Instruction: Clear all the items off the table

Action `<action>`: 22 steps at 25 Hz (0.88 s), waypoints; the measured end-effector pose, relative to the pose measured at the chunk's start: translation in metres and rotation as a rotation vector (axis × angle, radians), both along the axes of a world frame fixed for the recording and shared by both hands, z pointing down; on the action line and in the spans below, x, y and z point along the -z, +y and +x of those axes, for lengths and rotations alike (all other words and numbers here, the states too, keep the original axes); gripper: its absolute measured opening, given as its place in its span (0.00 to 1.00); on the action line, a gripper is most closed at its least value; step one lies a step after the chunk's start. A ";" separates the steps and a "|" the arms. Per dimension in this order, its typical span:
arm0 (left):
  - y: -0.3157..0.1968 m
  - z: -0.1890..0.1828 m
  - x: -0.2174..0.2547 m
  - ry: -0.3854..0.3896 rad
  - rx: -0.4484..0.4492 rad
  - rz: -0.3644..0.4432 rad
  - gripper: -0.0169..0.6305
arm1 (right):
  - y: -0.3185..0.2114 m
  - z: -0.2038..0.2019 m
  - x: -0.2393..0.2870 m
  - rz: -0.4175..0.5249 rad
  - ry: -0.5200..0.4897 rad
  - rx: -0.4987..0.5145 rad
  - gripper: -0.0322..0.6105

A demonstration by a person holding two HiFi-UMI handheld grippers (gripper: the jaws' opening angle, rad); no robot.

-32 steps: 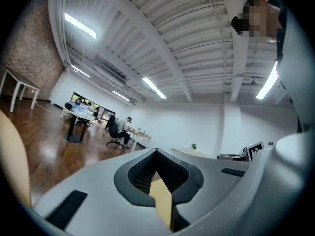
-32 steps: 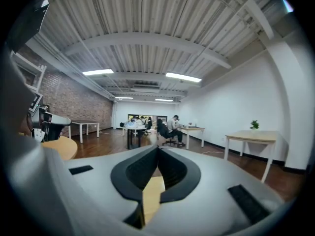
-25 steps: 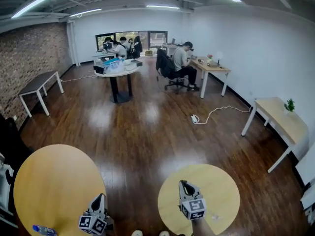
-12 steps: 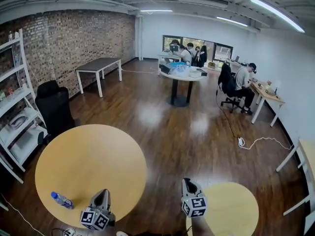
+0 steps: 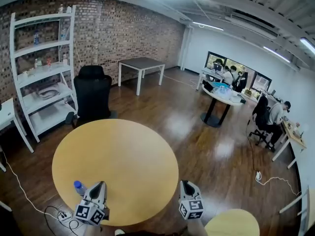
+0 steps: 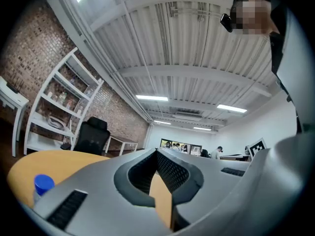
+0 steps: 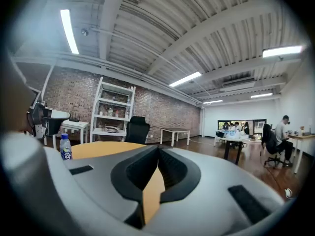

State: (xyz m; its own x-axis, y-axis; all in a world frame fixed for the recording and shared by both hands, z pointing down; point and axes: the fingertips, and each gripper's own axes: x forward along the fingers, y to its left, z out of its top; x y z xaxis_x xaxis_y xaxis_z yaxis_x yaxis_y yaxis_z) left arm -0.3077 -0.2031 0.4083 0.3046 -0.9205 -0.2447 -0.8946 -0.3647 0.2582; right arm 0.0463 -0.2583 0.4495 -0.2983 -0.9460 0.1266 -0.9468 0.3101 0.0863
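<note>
Head view: bottle [image 5: 78,187] beside left tongs [image 5: 100,185]

I hold the left tongs [image 5: 101,185] low at my left side. Their jaws are pressed together with nothing between them, and the tips point forward, away from me. The right tongs [image 5: 184,183] sit level with them on my right, well apart from the left pair, jaws likewise closed and empty, aimed the same way.

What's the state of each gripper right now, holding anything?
Left gripper: closed, nothing between the jaws.
Right gripper: closed, nothing between the jaws.
</note>
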 end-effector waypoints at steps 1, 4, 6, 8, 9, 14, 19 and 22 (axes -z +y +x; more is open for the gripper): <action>0.001 -0.015 0.003 -0.001 0.026 0.009 0.03 | -0.009 -0.018 0.001 0.001 0.001 0.031 0.06; 0.005 -0.062 0.011 -0.010 0.106 0.027 0.03 | -0.035 -0.078 0.001 0.005 -0.001 0.122 0.06; 0.014 -0.093 0.013 -0.026 0.162 0.027 0.03 | -0.047 -0.121 0.000 0.002 -0.005 0.191 0.06; 0.026 -0.121 0.013 -0.042 0.218 0.018 0.03 | -0.055 -0.163 -0.004 0.000 -0.010 0.268 0.06; 0.032 -0.133 0.013 -0.044 0.244 0.014 0.03 | -0.058 -0.183 -0.006 -0.003 -0.011 0.308 0.06; 0.044 -0.156 0.013 -0.080 0.339 -0.003 0.03 | -0.069 -0.254 -0.003 -0.020 -0.008 0.479 0.06; 0.050 -0.151 0.001 -0.090 0.386 -0.030 0.03 | -0.074 -0.268 0.002 -0.019 -0.021 0.533 0.06; 0.054 -0.151 -0.008 -0.093 0.406 -0.051 0.03 | -0.073 -0.271 -0.006 -0.031 -0.016 0.556 0.06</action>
State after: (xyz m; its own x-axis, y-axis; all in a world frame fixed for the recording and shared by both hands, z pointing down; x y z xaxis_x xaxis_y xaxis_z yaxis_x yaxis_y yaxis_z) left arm -0.4584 -0.1488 0.4160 -0.0671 -0.9805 -0.1847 -0.9834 0.0338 0.1781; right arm -0.2250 -0.3317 0.4558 -0.7536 -0.6415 0.1435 -0.6410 0.7655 0.0557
